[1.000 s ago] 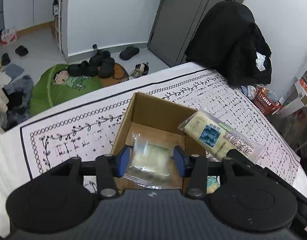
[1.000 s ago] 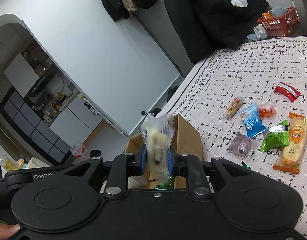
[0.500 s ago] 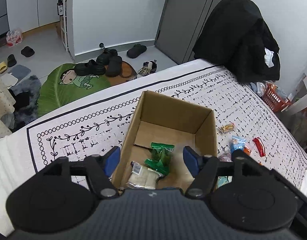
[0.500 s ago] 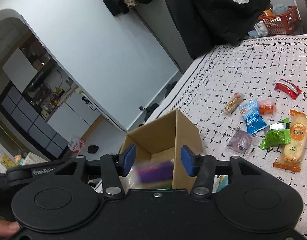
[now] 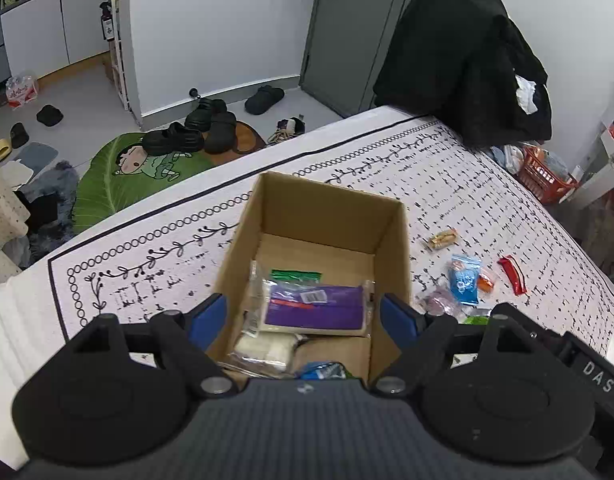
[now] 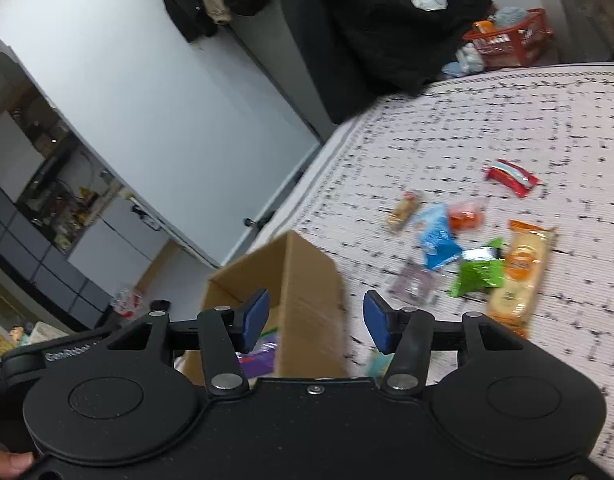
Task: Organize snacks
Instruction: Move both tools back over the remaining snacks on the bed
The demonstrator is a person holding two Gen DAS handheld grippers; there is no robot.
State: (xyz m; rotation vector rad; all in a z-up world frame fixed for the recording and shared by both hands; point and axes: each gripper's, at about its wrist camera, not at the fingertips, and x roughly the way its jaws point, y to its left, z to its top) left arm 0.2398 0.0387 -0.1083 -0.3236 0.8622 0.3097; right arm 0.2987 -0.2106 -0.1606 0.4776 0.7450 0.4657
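An open cardboard box (image 5: 303, 208) (image 6: 303, 280) stands on a patterned tablecloth. Inside lie a purple packet (image 5: 315, 312), a clear-wrapped pale snack (image 5: 263, 350), a green packet (image 5: 295, 274) and a blue one (image 5: 321, 371). My left gripper (image 5: 303, 318) hovers open over the box, empty. My right gripper (image 6: 315, 320) is open and empty above the box's right wall. Loose snacks lie right of the box: a blue packet (image 6: 437, 242), a green packet (image 6: 481, 274), a long orange packet (image 6: 519, 276), a red bar (image 6: 511, 176), a small tan bar (image 6: 403, 210).
A dark coat draped on a chair (image 5: 463, 60) stands past the table's far edge, with a red basket (image 5: 543, 176) on the floor beside it. Shoes and a green mat (image 5: 147, 168) lie on the floor. The right wrist view is motion-blurred.
Both grippers let go of their clear-wrapped packets over the box and opened. The purple packet now lies in the box. The right gripper has swung right toward the loose snacks.
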